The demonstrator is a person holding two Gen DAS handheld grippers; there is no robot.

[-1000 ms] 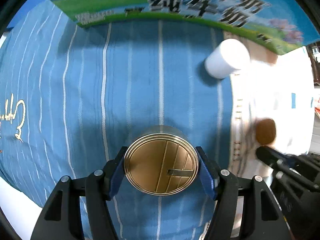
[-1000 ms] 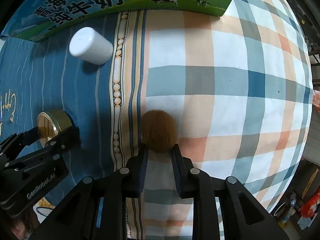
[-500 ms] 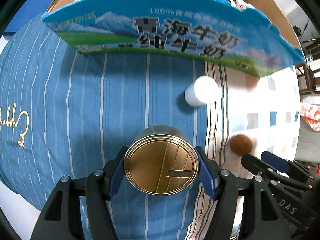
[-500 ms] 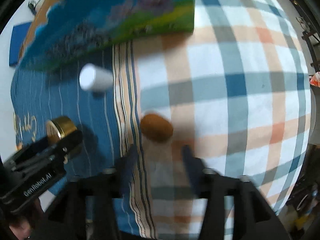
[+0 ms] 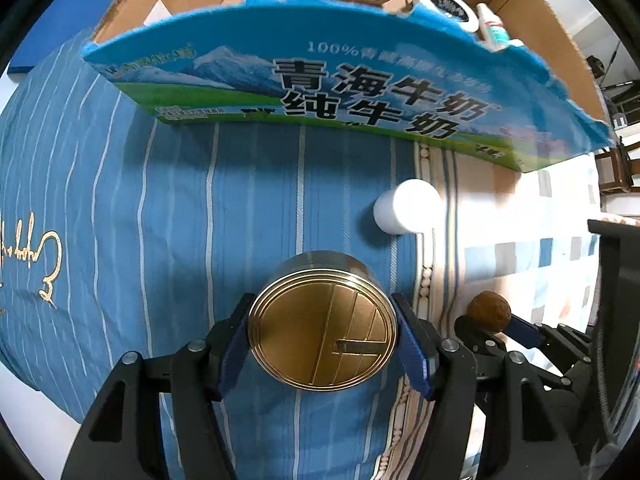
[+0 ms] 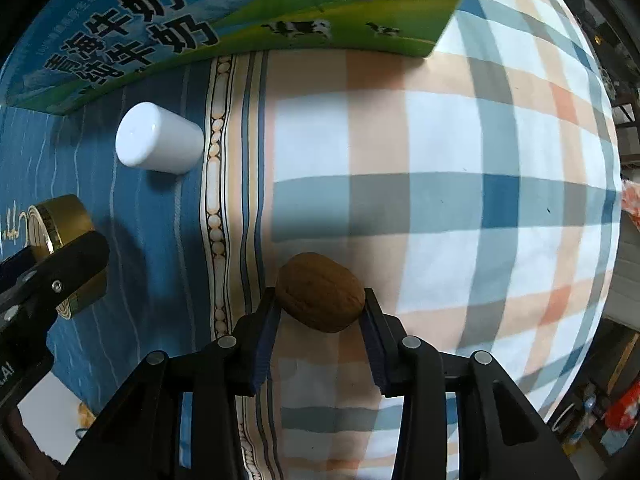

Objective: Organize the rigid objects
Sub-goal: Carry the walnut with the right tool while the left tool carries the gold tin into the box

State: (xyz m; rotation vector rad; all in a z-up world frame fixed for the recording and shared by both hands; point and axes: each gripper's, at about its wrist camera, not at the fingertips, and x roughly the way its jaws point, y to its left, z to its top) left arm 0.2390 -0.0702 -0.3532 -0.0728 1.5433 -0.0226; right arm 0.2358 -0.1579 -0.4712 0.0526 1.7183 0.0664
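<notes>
Two grips were under way: our left gripper (image 5: 322,338) pinched the gold tin (image 5: 322,334) by its sides above the blue striped cloth (image 5: 180,220), while our right gripper (image 6: 320,312) was closing its jaws around the walnut (image 6: 320,297) on the plaid cloth (image 6: 460,200) nearer the right. We judged the walnut should sit centred between the pads before lifting, since its round shell could squirt out. Both then belonged in the milk carton box (image 5: 360,92) at the far side, past the white cup (image 5: 408,206).
</notes>
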